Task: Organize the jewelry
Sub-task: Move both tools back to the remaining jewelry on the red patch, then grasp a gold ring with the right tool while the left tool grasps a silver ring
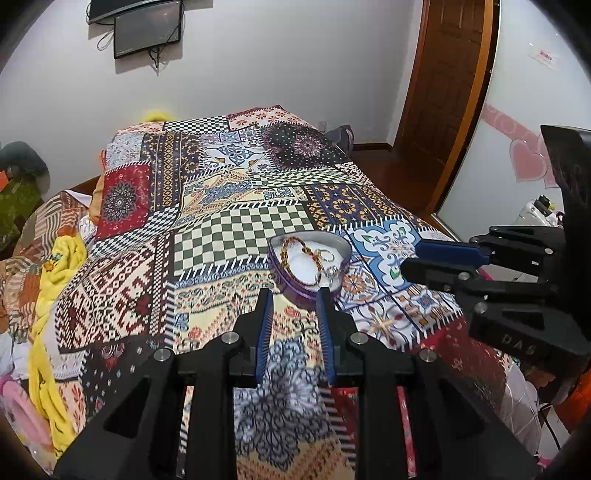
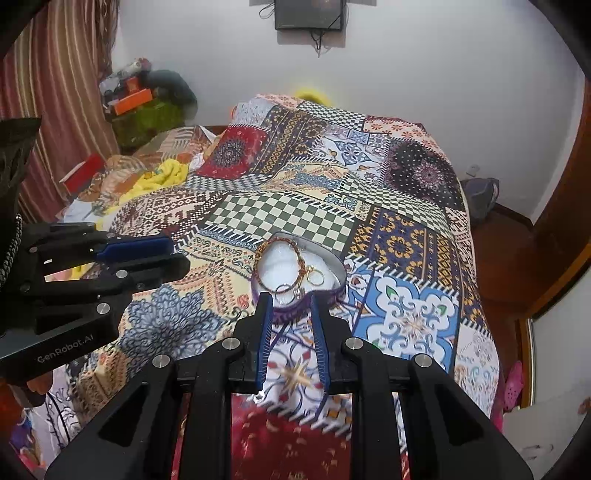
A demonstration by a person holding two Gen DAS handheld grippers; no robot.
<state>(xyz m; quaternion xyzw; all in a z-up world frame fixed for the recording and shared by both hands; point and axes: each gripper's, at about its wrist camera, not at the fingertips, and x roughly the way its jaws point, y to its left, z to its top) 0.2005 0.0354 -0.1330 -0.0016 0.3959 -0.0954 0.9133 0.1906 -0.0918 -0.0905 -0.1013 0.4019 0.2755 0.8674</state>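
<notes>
A heart-shaped tin (image 1: 308,267) sits just right of centre in the left wrist view, resting on the patchwork bedspread (image 1: 236,206), with its purple wall facing the cameras and a white padded lining inside. Its open top makes it the collecting place for the jewelry. A braided red-and-gold bracelet (image 1: 291,251) curls along the left inside edge of the lining. At the lower right of the lining lie a gold ring (image 1: 325,255) and a silver ring (image 1: 330,274), close together and touching or nearly touching the braid's end. In the right wrist view the same tin (image 2: 332,264) sits at centre, with the bracelet (image 2: 280,258) and rings gathered toward its near edge. I see no loose jewelry on the cloth around it, so the sorting looks largely done, as far as these views show.

The left gripper (image 1: 295,295) hovers just short of the tin's near wall, its jaws parted with nothing between them and the blue-padded fingers (image 1: 264,332) framing bare cloth. The right gripper (image 2: 291,301) is posed alike, released and empty, its tips at the tin's near rim. Each gripper also shows from the side in the other's view, at the frame edge, level with the tin. Both seem placed to steady the tin or reach into it from opposite sides.

A dark screen (image 1: 147,31) hangs on the wall at upper left of the left view, and a wooden door (image 1: 448,74) stands at upper right.
</notes>
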